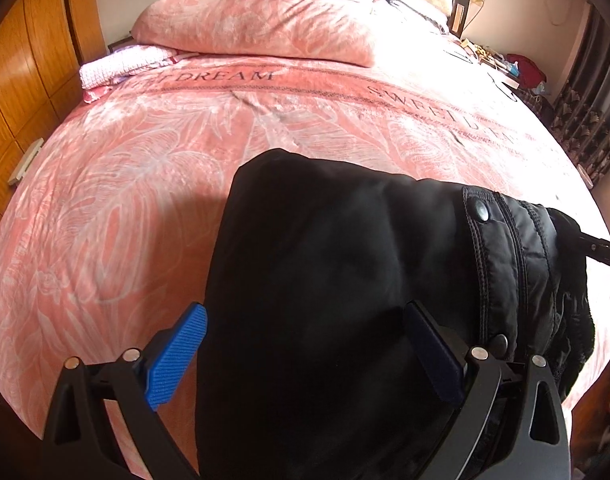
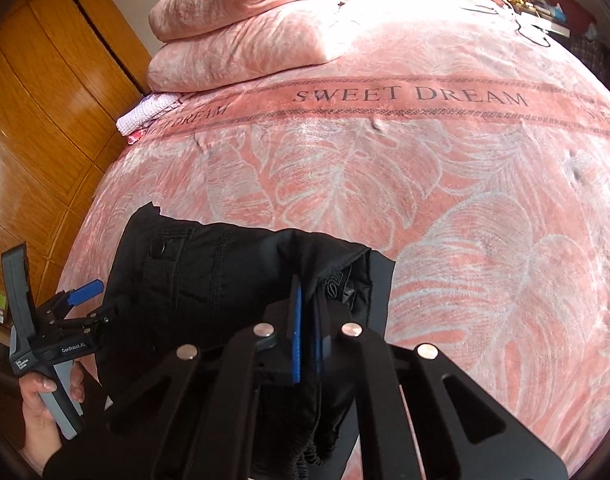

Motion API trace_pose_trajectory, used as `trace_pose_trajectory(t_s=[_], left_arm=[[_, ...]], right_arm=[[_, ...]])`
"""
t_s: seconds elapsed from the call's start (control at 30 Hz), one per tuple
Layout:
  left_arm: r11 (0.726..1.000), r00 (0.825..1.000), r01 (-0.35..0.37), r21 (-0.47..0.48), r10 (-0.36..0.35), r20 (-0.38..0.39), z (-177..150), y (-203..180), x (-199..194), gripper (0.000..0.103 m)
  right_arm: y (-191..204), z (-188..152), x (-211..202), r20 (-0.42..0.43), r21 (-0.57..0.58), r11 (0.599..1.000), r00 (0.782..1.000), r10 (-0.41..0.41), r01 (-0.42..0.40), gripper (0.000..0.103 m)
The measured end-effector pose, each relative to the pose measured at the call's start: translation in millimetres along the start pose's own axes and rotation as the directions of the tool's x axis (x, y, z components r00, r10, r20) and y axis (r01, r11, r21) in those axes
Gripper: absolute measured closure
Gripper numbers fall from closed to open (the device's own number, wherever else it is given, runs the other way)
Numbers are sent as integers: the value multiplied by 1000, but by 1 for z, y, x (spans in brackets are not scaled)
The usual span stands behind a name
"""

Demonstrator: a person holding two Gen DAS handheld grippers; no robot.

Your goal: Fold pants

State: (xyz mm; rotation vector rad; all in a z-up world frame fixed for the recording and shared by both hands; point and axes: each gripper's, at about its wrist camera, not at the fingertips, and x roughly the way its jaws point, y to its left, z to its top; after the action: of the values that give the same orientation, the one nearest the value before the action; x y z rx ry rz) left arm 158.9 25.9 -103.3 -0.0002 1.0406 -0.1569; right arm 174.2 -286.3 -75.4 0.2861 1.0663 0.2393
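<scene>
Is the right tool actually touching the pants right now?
Touching. In the right wrist view the right tool has its blue pads nearly together, with black fabric of the pants pinched between them near the waistband.

Right tool [image 2: 307,344] clamped on black pants [image 2: 209,280] over pink bedspread [image 2: 445,200].

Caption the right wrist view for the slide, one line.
Right gripper shut on the black pants over the pink "SWEET DREAM" bedspread; left gripper open beside them.
</scene>
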Motion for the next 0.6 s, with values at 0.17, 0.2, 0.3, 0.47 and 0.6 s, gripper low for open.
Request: trace_pose_trajectory(t_s=[0.17,0.2,0.3,0.47,0.6], left_arm=[[1000,1000,-4,11,5,-19,-2,-5,13,3],[1000,1000,-8,14,9,-21,-3,-6,14,3],[1000,1000,-1,8,2,-31,-4,-2,9,4],[1000,1000,1,3,-1,-25,-14,5,-10,4],[1000,999,11,-8,-11,-31,-28,11,-21,4]], right_arm=[[-9,-14,22,-40,23,999,999,-31,31,97],[-8,-17,19,-29,22,999,999,-31,32,95],[-6,-25,-5,3,26,999,1000,-21,20,74],[1,-60,-39,-10,11,1000,1000,16,-16,62],[5,-89,-40,-63,30,999,997,40,-38,59]])
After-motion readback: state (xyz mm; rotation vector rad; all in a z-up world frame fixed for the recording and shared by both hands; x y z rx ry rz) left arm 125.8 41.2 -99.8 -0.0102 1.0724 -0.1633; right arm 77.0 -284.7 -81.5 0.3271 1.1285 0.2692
